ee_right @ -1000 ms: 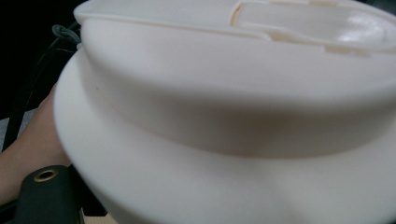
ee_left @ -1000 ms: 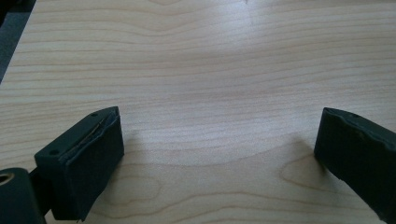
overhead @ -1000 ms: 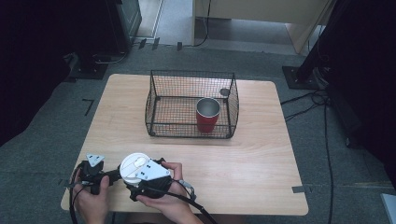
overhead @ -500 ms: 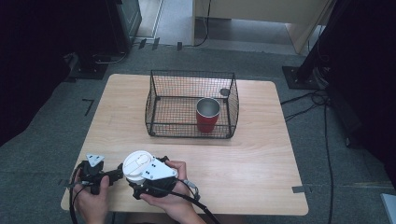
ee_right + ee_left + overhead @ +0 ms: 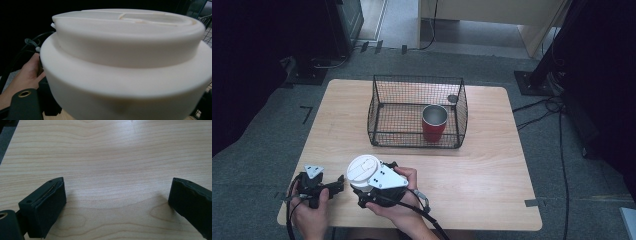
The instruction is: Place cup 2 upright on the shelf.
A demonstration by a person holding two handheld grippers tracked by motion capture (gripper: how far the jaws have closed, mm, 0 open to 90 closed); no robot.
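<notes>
Item: white lid [image 5: 363, 169], round and stepped, with a raised upper tier and a moulded tab outline on top; it is sitting at the near left of the tabletop [image 5: 492, 165], carried by the right gripper [image 5: 379, 182], whose view is looking at its side wall from very close. The jaws are hidden behind the lid there, so whether they are clenched on it or merely pressed against it cannot be told; the placement suggests the lid is being carried. Item: left gripper [image 5: 314, 184], resting low just beside the lid, its hand [image 5: 309, 215] coming in at the near edge; its jaws are standing wide apart, released, with bare wood grain between them and nothing touched, likely waiting to assist. Item: red cup [image 5: 434, 122], metal-lined and uncovered, standing upright in the front right part of the wire basket [image 5: 384, 107] at mid-table, well apart from both grippers; the lid probably belongs to it. Item: small dark round object [image 5: 452, 98], at the basket's far right corner; identity unclear.
</notes>
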